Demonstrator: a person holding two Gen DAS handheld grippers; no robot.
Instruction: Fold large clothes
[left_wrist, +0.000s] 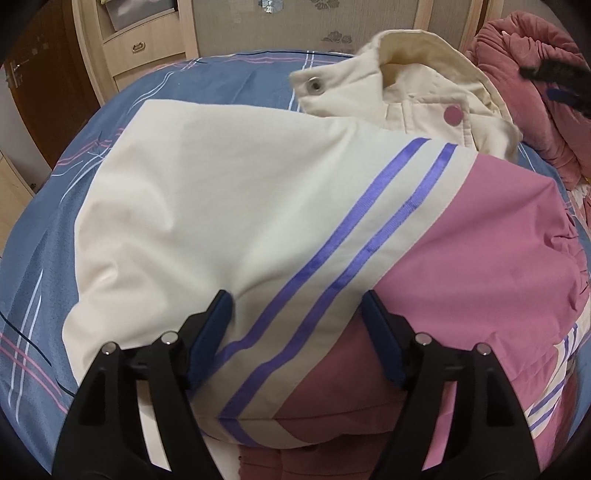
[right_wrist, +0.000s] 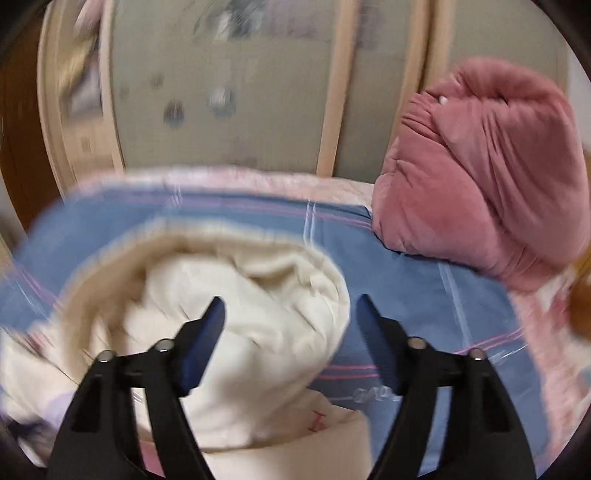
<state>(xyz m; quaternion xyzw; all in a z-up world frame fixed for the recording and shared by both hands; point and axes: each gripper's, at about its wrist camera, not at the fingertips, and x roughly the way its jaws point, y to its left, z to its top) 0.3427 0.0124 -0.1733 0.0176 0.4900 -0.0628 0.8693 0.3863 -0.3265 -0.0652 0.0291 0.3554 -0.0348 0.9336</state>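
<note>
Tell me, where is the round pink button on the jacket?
In the left wrist view the pink button sits upper right on the cream jacket, just below its collar and above the two purple stripes.

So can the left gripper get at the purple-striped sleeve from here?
Probably yes: the left gripper is open right over the striped sleeve, which lies on top of the jacket with nothing covering it.

A bed with a blue sheet crossed by pink and white lines (left_wrist: 44, 236) carries a cream and pink padded jacket with two purple stripes (left_wrist: 229, 206). A dusty-rose bundled quilt (right_wrist: 491, 173) lies near the jacket's hood.
</note>
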